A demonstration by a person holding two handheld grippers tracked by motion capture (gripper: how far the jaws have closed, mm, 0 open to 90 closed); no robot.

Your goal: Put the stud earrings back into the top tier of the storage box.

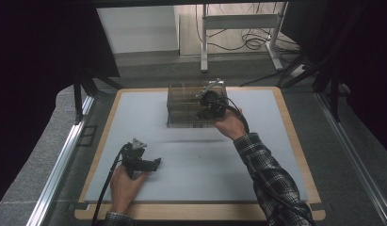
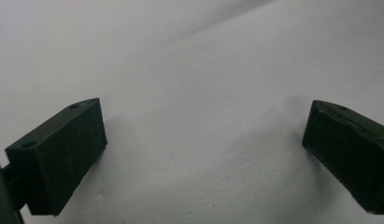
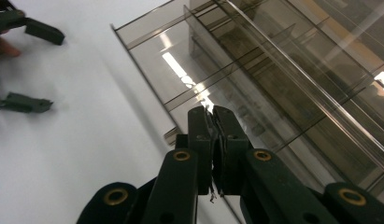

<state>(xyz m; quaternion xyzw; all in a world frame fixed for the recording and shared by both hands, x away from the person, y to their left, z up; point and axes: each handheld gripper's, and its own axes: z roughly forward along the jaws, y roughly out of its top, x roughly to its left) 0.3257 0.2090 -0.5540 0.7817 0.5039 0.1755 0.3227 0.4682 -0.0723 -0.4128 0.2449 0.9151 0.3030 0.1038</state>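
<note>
While the left gripper (image 1: 156, 164) rests wide open and empty on the white mat (image 1: 134, 117), the right gripper (image 3: 212, 114) pinches the wall of a clear smoky box (image 1: 184, 106) at the far side of the wooden table (image 1: 294, 136).

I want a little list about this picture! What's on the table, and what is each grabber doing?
Table: white mat on a wooden-edged board
Thing on it: clear smoky plastic box with dividers, at the far side
Left gripper: open, low over bare mat, holding nothing
Right gripper: fingers pressed together at the box's near edge; whether they pinch a wall is unclear
Box contents: nothing visible inside
</note>
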